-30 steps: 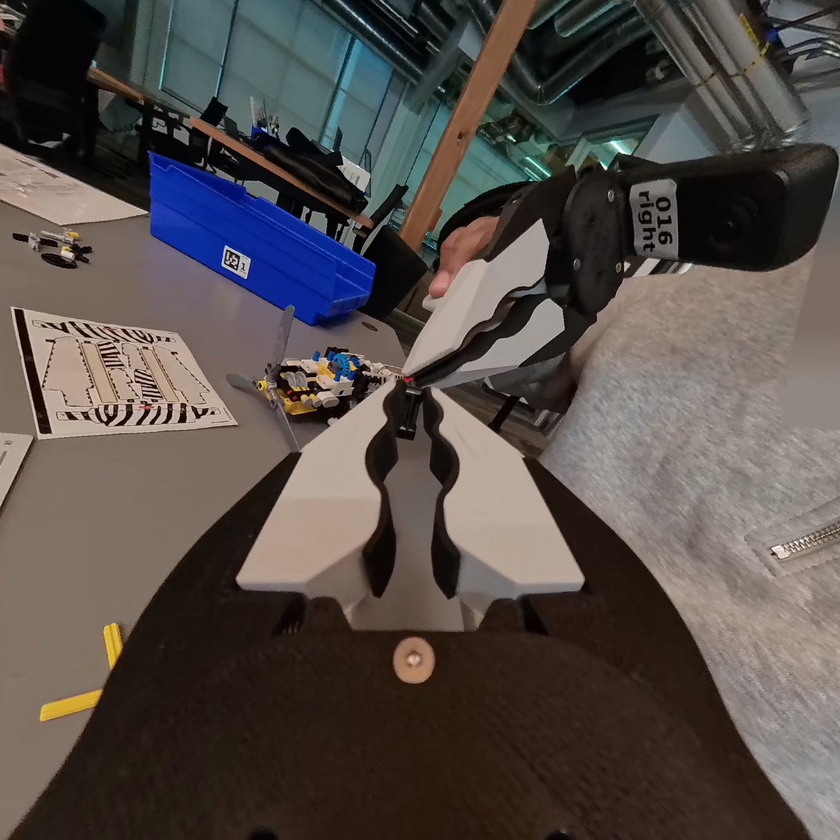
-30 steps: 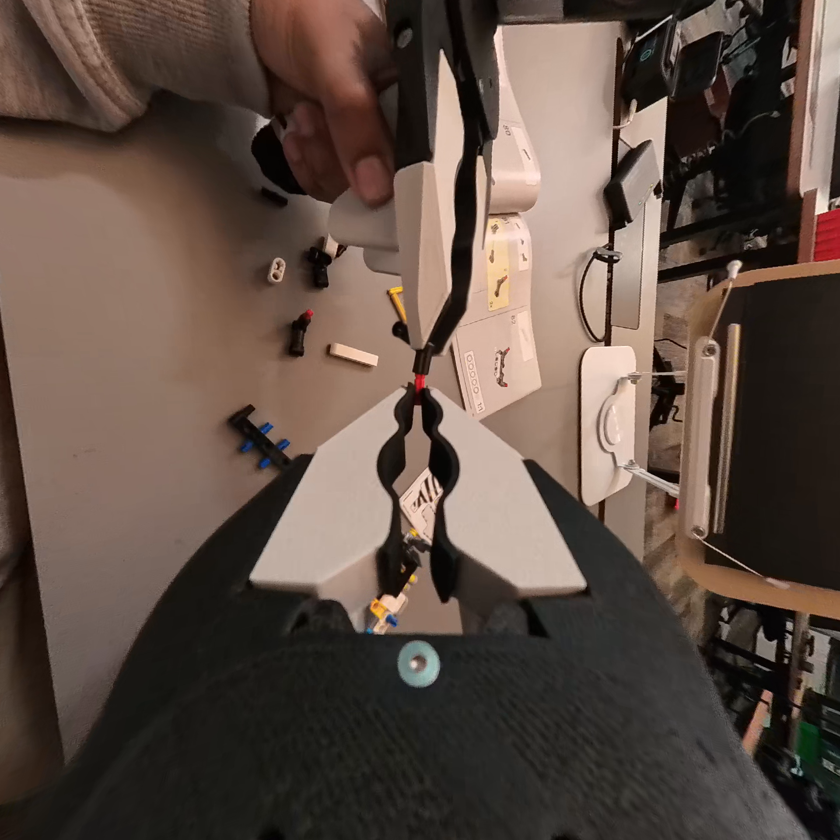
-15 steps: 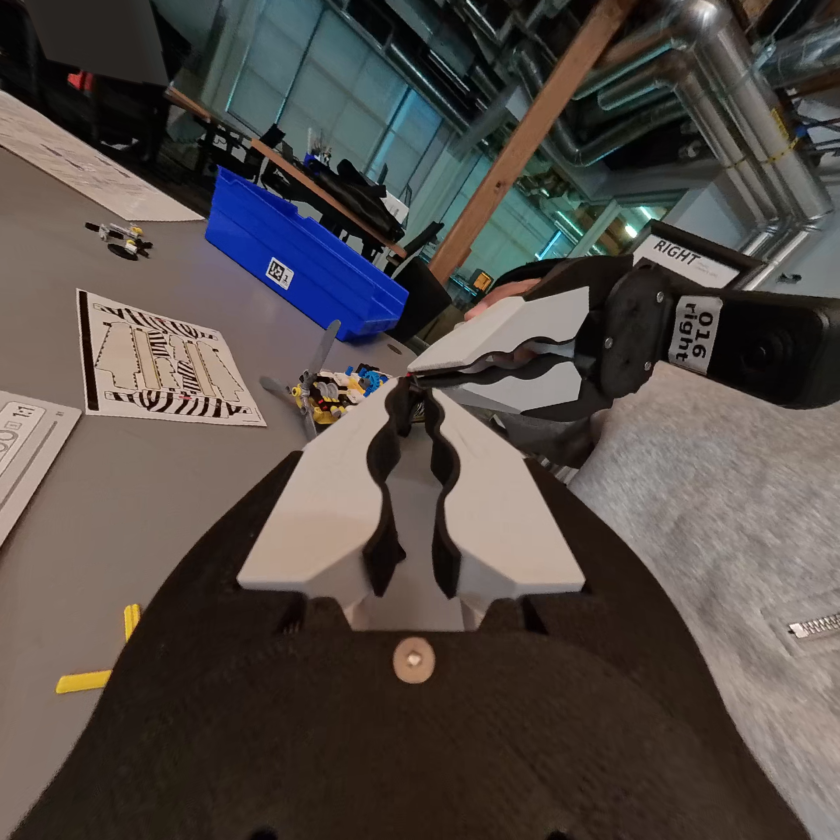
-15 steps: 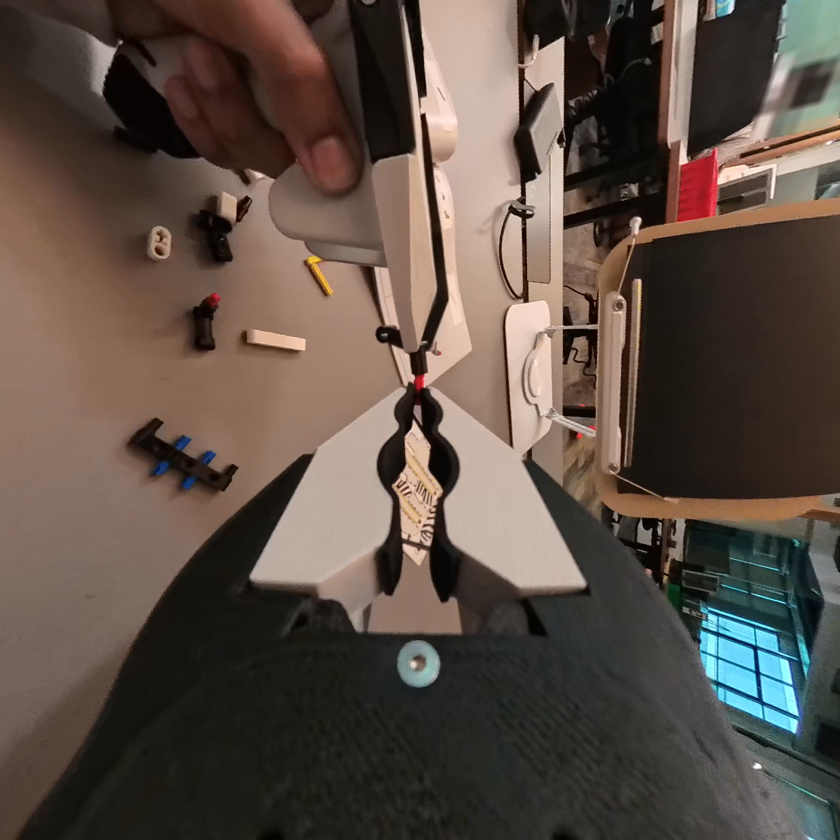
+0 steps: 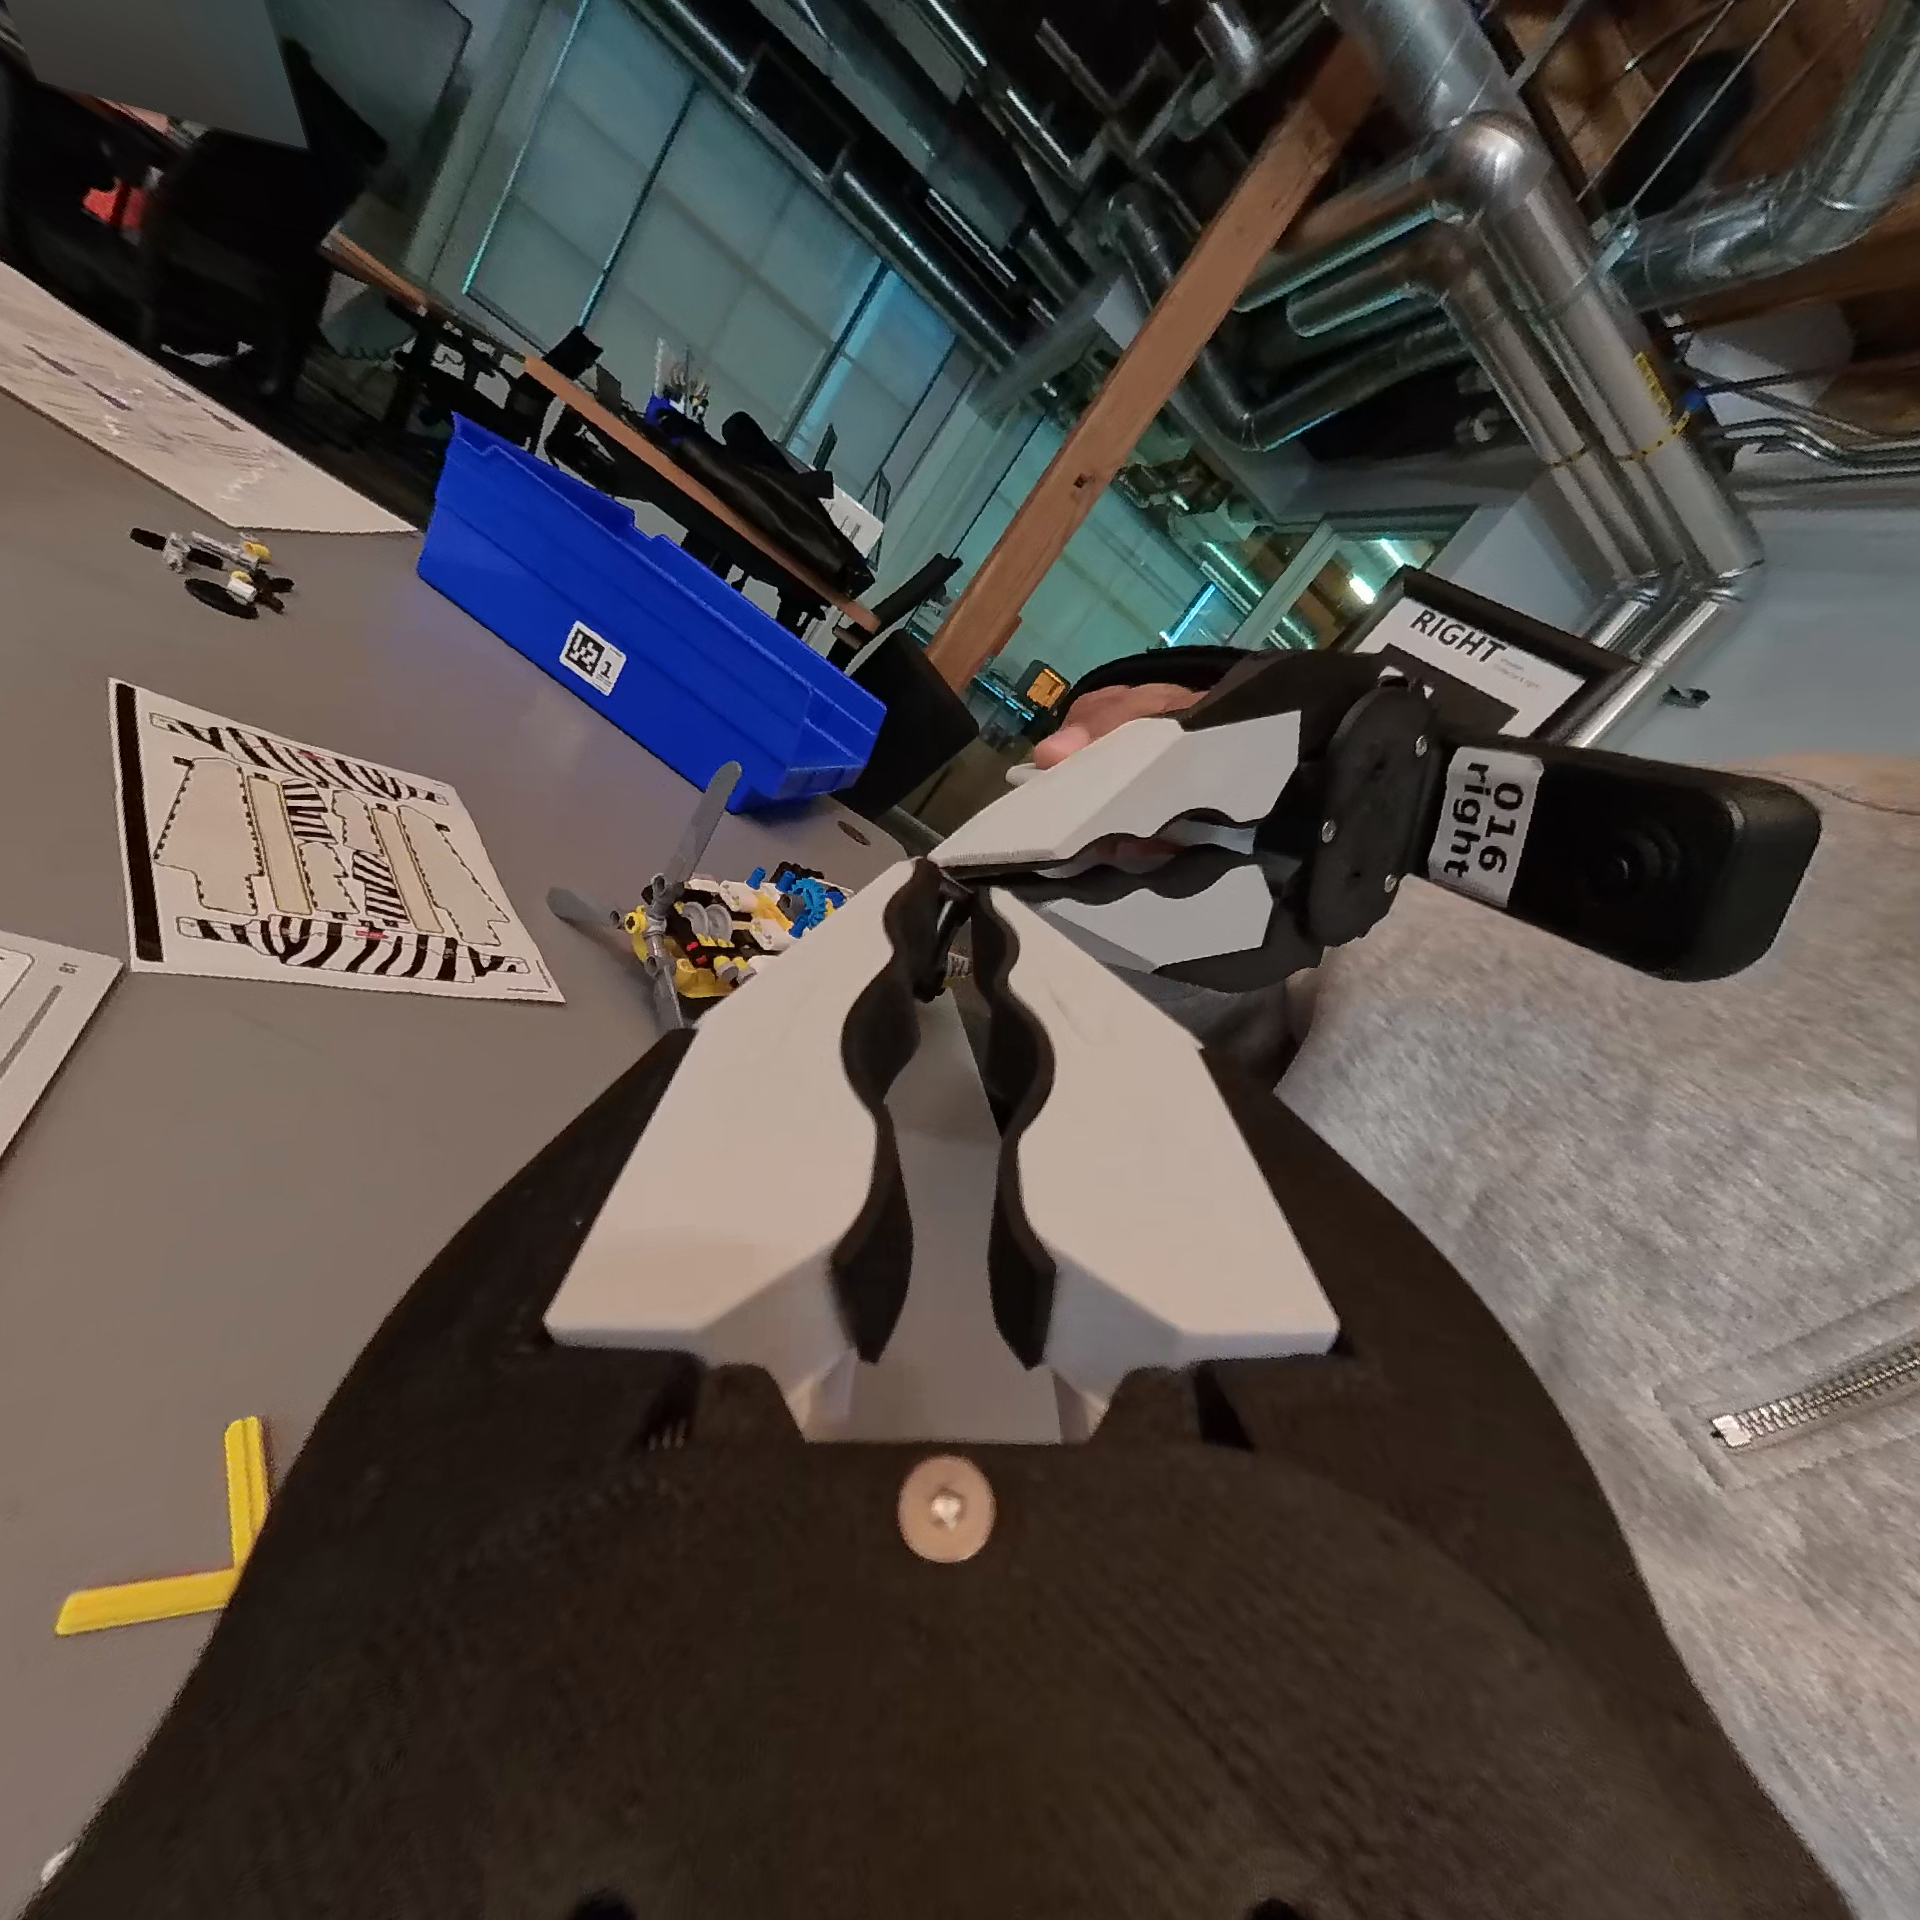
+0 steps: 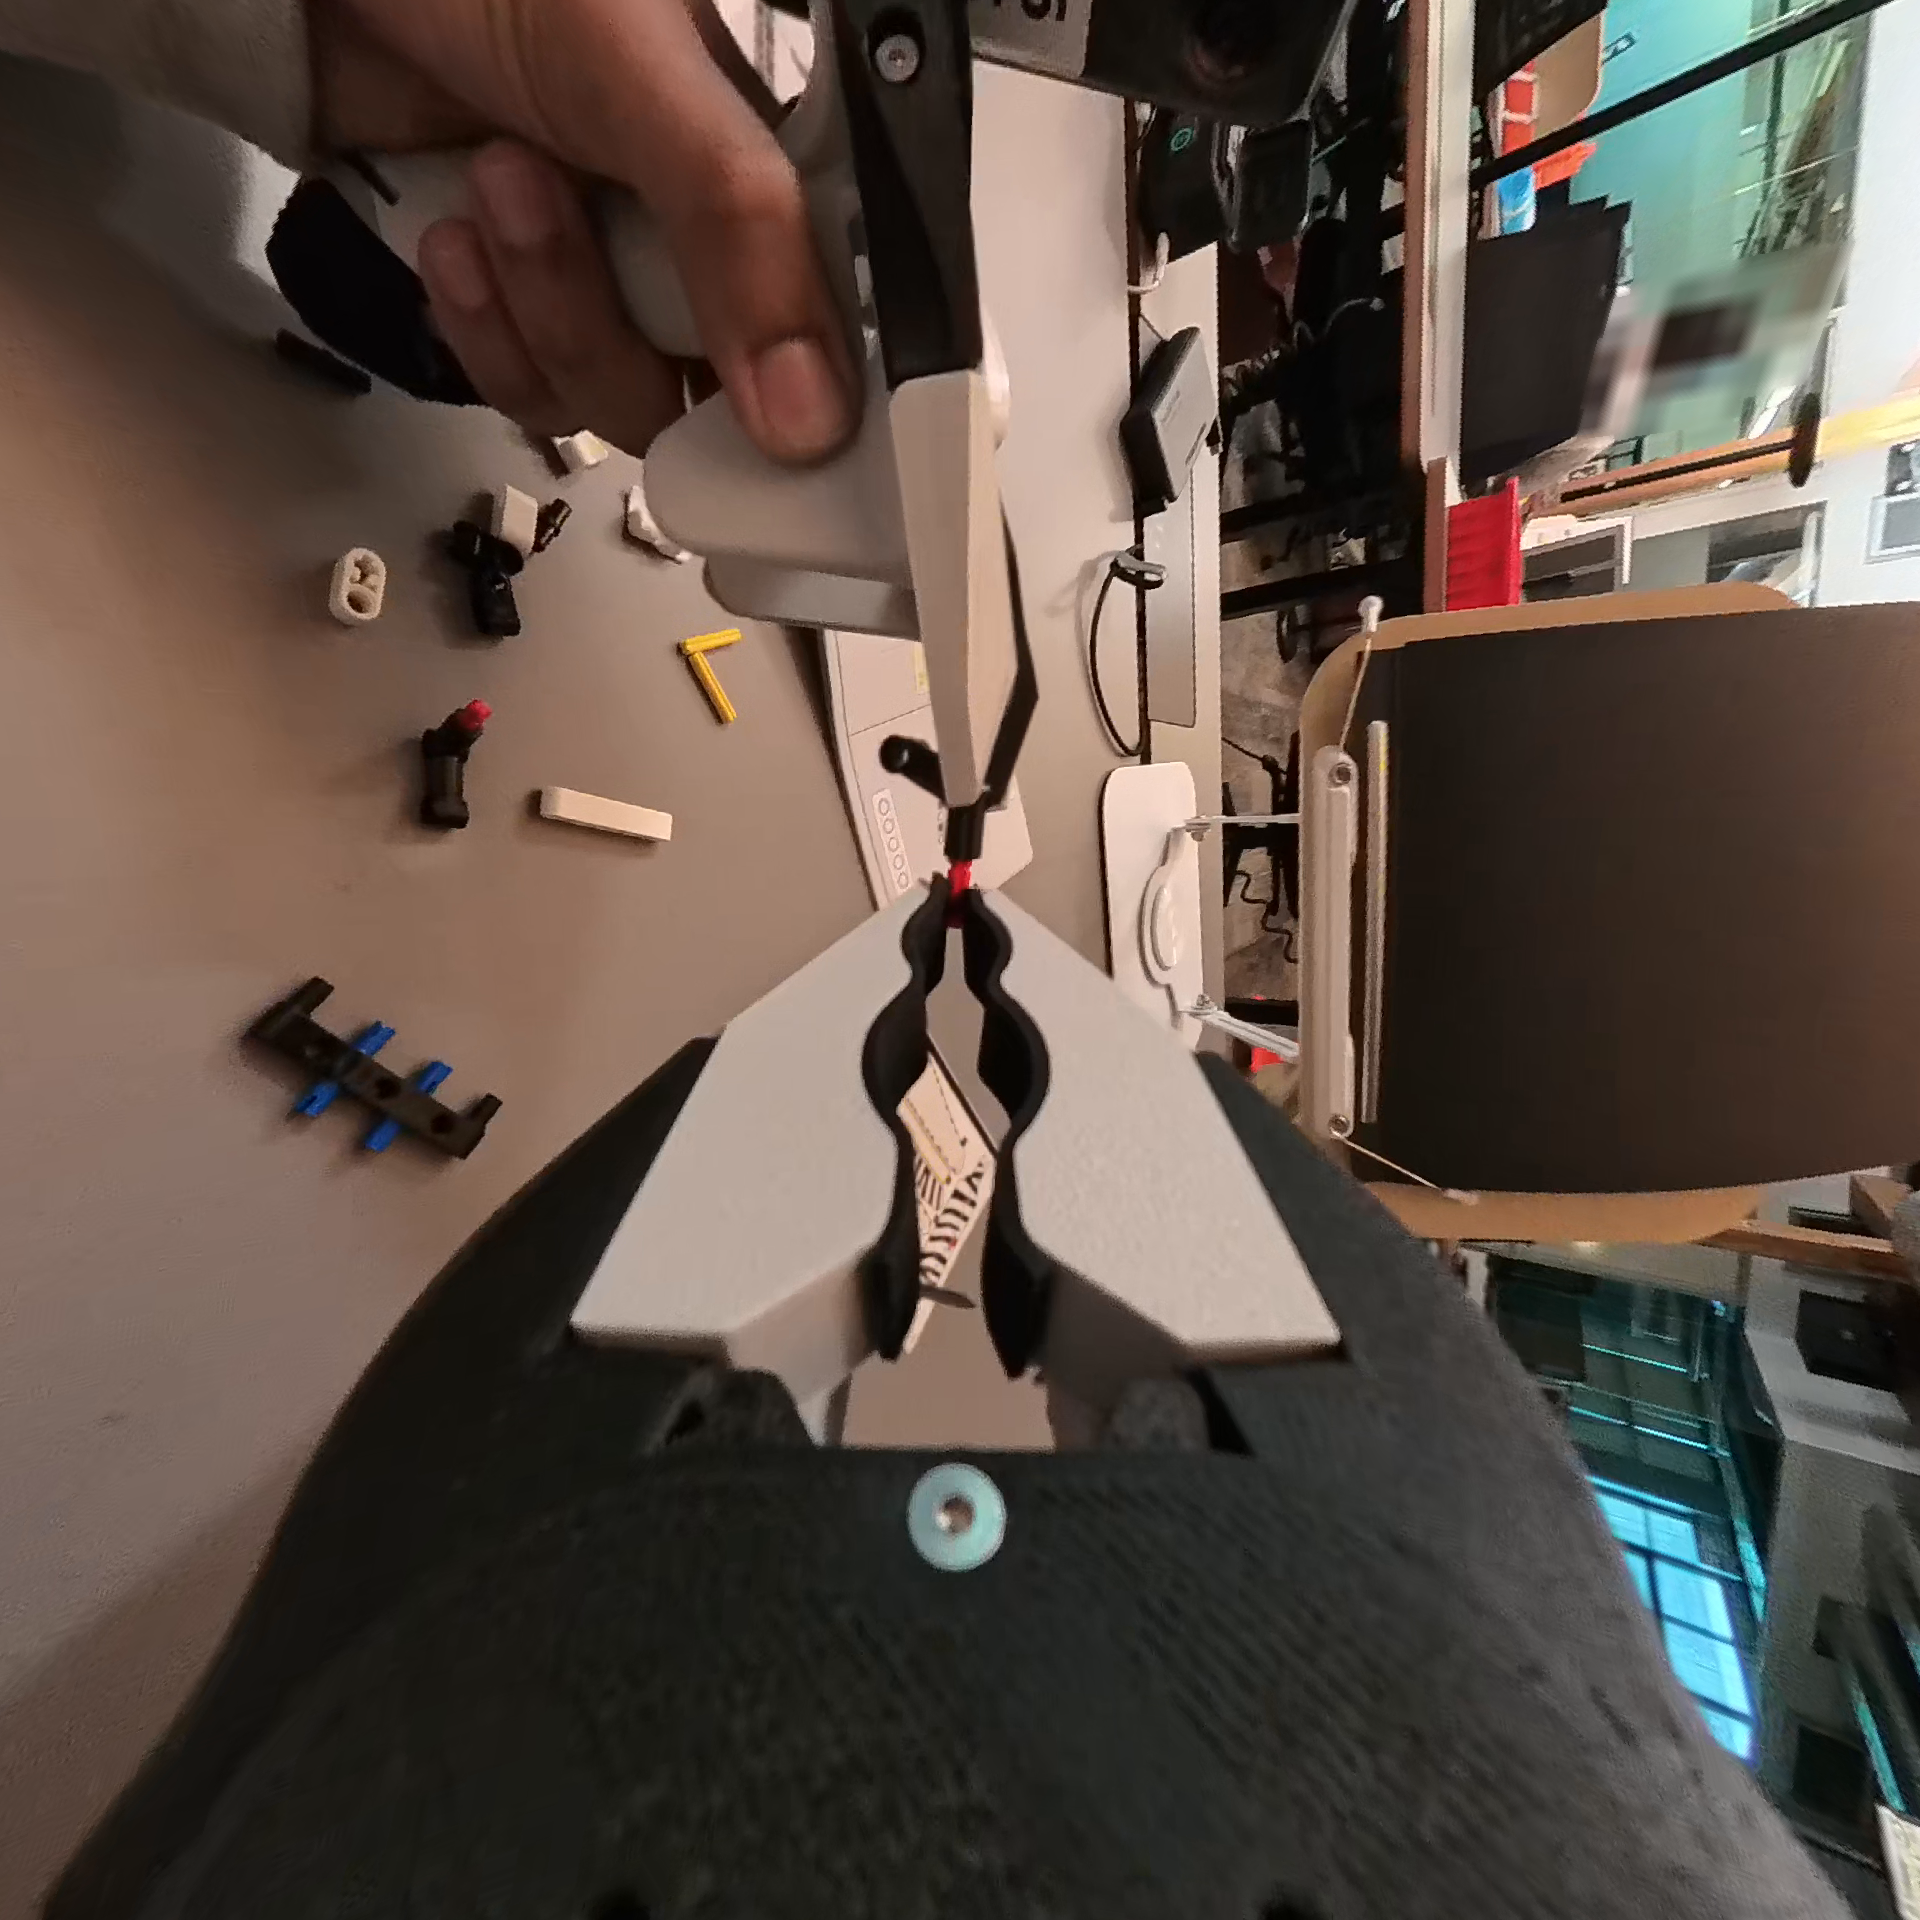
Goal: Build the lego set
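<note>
Held in the air above the grey table (image 5: 312, 1122), the two grippers meet tip to tip. The left gripper (image 6: 971, 805) is closed down on a small black connector (image 6: 966, 828), and the right gripper (image 6: 956, 914) is pinched on a thin red axle (image 6: 960, 878) that runs into that connector. The joined piece is slender; its long axis lies in line with both sets of fingers, black end toward the left gripper, red end toward the right. In the left wrist view the pinch point (image 5: 945, 899) is mostly hidden by the pads, so only a dark sliver of the part shows there.

Writing: the right gripper's body carries a white sticker (image 5: 1484, 831) with printed characters, a framed sign (image 5: 1475, 665) stands behind it, and the blue bin (image 5: 665, 634) bears a small square code label (none of it repeated here).

On the table lie a part-built model (image 5: 727, 920) with grey blades, a zebra-striped sticker sheet (image 5: 312, 852), a yellow L-shaped beam (image 5: 197, 1548) — near the left gripper's body — and, in the right wrist view, a black beam with blue pins (image 6: 374, 1070), a white beam (image 6: 605, 814) and a black piece with a red tip (image 6: 452, 764).
</note>
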`<state>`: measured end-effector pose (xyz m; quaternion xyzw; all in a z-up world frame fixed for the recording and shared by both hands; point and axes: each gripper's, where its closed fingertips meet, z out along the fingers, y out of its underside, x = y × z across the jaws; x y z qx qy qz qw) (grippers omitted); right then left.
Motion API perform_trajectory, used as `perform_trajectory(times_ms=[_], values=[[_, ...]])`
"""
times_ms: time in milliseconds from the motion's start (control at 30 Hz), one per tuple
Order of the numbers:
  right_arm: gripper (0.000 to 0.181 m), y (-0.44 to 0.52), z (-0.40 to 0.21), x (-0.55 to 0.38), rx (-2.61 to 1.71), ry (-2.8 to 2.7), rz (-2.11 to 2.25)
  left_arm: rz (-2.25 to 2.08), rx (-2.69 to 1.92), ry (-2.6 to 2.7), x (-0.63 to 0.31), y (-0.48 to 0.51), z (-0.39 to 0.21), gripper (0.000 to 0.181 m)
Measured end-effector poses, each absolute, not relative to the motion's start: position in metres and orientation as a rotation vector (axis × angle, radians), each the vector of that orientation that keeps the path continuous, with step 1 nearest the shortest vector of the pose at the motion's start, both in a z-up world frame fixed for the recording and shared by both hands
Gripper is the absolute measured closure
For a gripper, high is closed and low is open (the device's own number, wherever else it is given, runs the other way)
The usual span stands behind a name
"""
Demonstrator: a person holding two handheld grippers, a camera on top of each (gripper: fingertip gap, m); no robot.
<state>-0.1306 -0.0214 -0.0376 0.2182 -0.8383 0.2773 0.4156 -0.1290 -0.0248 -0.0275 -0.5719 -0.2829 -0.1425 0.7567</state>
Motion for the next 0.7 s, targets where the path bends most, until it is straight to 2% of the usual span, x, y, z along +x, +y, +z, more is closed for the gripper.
perform_trajectory(times_ms=[700], values=[[0.181, -0.031, -0.007, -0.127, 0.566, -1.916, 0.909, -0.525, -0.972, -0.519, -0.122, -0.034, 0.004, 0.180]])
